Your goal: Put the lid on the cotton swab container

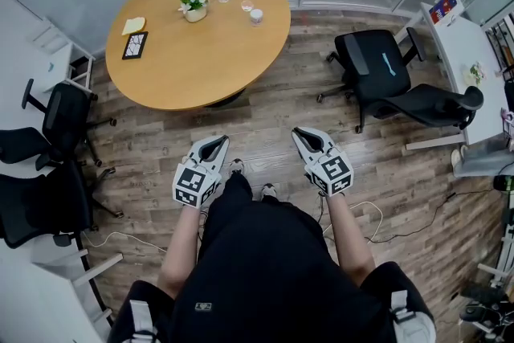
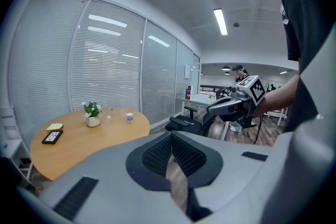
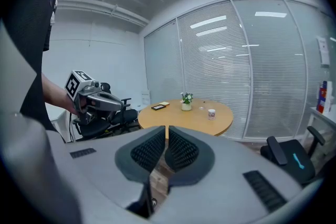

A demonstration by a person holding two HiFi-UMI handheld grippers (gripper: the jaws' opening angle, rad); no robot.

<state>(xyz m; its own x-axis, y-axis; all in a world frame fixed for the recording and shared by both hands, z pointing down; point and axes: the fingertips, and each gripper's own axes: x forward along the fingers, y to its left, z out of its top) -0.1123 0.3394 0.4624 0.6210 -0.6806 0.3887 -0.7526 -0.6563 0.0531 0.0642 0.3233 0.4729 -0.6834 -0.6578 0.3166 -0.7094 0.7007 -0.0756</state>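
The person's left forearm (image 1: 183,241) and right forearm (image 1: 351,237) reach forward, bare and roughly parallel. The left hand-held gripper (image 1: 217,142) and right hand-held gripper (image 1: 300,132) sit level, well apart, tips angled slightly toward each other. Both have jaws closed together, with nothing between them.

Bright, even; ceiling strip lights (image 2: 220,21) glare; fisheye edges dark.

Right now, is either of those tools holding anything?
No, the left gripper and the right gripper are both shut with nothing between them.
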